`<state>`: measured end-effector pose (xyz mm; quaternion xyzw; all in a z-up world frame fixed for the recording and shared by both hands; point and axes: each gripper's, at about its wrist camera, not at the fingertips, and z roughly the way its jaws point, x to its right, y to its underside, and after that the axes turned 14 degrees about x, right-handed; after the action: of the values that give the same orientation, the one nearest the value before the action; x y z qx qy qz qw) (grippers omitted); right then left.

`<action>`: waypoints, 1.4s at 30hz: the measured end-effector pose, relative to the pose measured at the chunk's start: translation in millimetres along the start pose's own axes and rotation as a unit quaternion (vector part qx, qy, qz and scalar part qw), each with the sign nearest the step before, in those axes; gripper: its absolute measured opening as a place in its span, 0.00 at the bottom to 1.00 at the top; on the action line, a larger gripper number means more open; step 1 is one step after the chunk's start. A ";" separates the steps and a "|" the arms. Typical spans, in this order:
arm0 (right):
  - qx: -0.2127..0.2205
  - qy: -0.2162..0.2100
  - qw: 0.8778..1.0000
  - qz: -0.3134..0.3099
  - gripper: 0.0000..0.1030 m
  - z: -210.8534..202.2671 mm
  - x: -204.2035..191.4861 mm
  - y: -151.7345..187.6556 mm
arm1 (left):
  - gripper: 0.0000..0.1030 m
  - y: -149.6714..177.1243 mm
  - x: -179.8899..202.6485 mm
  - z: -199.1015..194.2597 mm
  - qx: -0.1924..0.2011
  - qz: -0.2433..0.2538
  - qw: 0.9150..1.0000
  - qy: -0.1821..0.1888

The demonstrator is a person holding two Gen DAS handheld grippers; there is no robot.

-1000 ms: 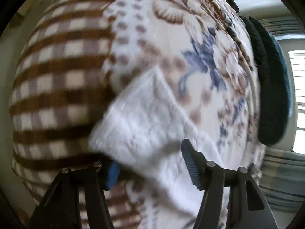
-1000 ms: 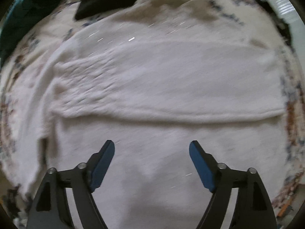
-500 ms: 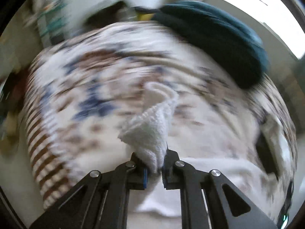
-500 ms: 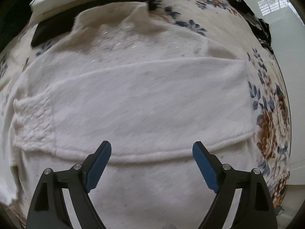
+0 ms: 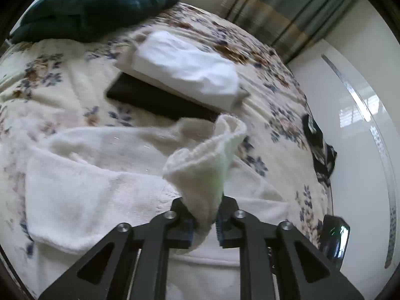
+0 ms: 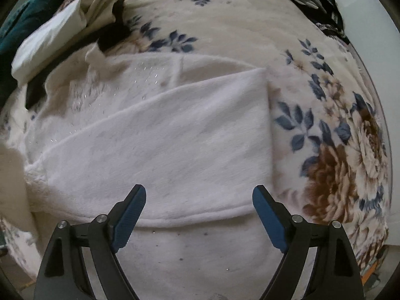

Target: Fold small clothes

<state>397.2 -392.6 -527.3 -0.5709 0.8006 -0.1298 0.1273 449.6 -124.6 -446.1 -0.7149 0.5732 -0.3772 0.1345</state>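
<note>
- Folding is under way on a white knitted sweater [image 6: 175, 135] spread flat over the floral blanket [image 6: 337, 150] of a bed, presumably because the wide soft surface lets the garment lie open.
- The left tool [image 5: 205, 221] pinches a ribbed sleeve cuff [image 5: 207, 165] between its pads, and the cuff stands up as a loose cone in front of the camera. The jaws clamped on it and have just eased a little, yet the knit is plainly between them and lifted off the body of the garment.
- Judging by the slack fabric trailing back to the sweater, the cuff is held high so that the sleeve can be carried across the chest without dragging.
- The right tool [image 6: 198, 218] hangs spread wide and empty, pointing down over a panel of the sweater that is already folded across. It touches nothing that can be seen; likely it waits to pin or smooth the fold.
- Beyond the sweater lie a white folded garment [image 5: 185, 67] on top of a dark flat one [image 5: 155, 100], probably finished pieces set aside, with a teal blanket [image 5: 95, 2] bunched at the far end.
- Dark clothes [image 6: 322, 7] sit near the bed's edge, perhaps awaiting their turn.
</note>
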 end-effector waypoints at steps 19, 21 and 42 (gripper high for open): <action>-0.071 -0.134 0.988 0.029 0.80 66.1 -91.8 -27.0 | 0.85 -9.9 -195.8 -110.6 0.082 -0.024 0.948 -0.307; -0.067 -0.120 0.990 0.024 0.47 63.7 -96.5 -24.9 | 0.85 -6.2 -204.3 -113.7 0.081 -0.030 0.944 -0.319; 0.007 -0.009 0.999 0.035 0.05 7.3 26.7 -58.2 | 0.85 -18.6 -157.6 16.9 0.003 0.062 0.966 -0.250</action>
<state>442.6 -436.7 -515.0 -0.5429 0.8178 -0.1261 0.1433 465.4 22.2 -506.7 -0.7495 0.5632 -0.1788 0.2985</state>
